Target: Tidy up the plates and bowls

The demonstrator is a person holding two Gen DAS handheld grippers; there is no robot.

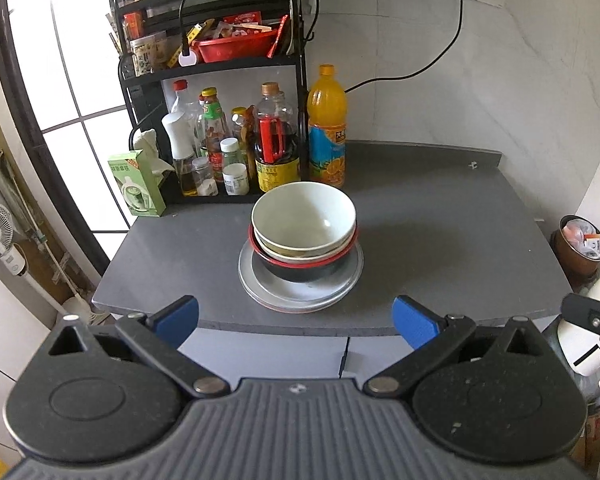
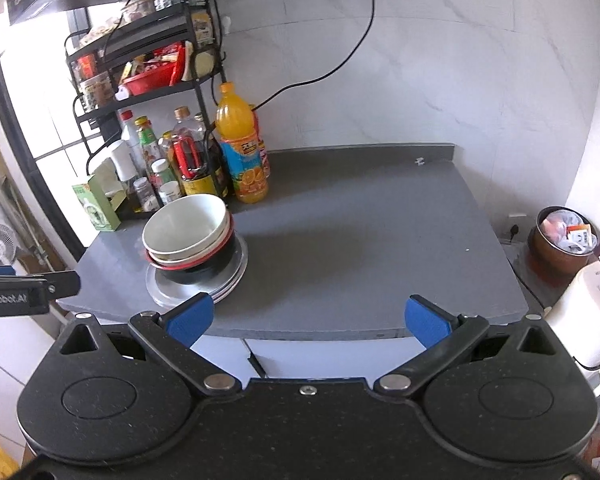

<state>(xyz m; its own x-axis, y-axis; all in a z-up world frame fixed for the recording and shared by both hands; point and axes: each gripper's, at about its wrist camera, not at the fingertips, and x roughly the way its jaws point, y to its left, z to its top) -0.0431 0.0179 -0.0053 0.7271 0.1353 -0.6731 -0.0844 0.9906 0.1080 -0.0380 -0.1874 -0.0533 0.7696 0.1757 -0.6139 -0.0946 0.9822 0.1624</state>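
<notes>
I've got both tongs spread wide, empty: left gripper (image 1: 296, 322), right gripper (image 2: 307, 318). Nested bowls (image 1: 303, 220) sit on stacked plates (image 1: 300, 300), just in front of the orange juice bottle (image 1: 327, 128), on grey counter (image 1: 439, 240).

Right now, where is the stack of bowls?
The stack of nested bowls sits on round grey plates on the dark grey counter, just in front of the orange juice bottle.

Home kitchen, grey countertop (image 1: 419, 216), condiment rack (image 1: 216, 64), stacked bowls (image 1: 303, 232)
</notes>
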